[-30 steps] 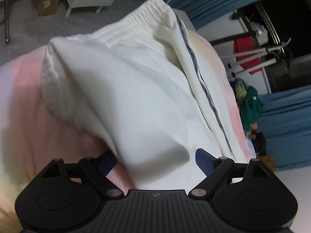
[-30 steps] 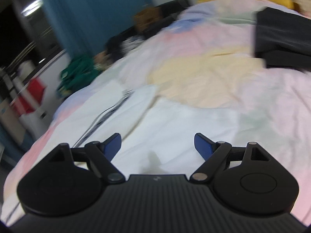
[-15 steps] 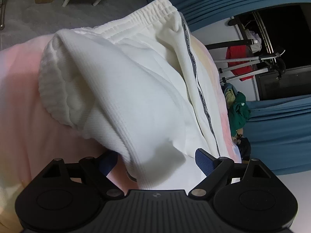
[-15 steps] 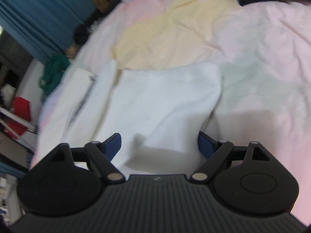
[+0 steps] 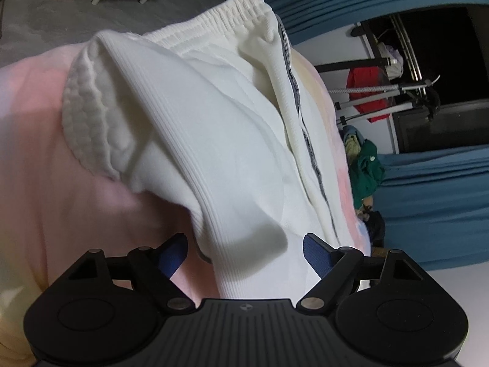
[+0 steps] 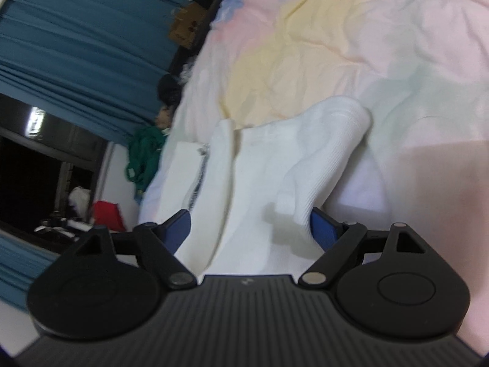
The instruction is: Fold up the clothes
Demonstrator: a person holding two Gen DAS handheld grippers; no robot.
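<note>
Pastel bedding (image 6: 321, 39), pink with yellow and pale green patches, spreads under everything and runs on bare and wrinkled well beyond the clothing in the right wrist view. Blue curtains (image 5: 428, 189) hang past the bed's edge, with a green garment (image 5: 368, 168) heaped near them and a red one (image 5: 365, 91) on a rack further off. Grey floor (image 5: 45, 30) shows beyond the bed in the left wrist view.

White ribbed trousers (image 5: 226, 140) with a dark side stripe (image 5: 308, 146) lie on the bedding. In the left wrist view they fill the middle: the elastic waistband (image 5: 226, 21) is at the far end, a thick textured fold (image 5: 88, 116) bulges to the left, and the near fabric rises in a hump between the fingers. In the right wrist view the trousers (image 6: 259, 177) stretch away from the tool, a folded ribbed end (image 6: 339, 128) lying on the bedding ahead and to the right, with a crease running up the middle.

Left gripper (image 5: 244, 252): jaws wide apart, the blue fingers (image 5: 316, 255) flanking the raised cloth; whether either pad touches it I cannot tell. Right gripper (image 6: 250, 229): jaws likewise wide apart, straddling the near fabric, whose ribbed fold lies just beside the right-hand pad.
</note>
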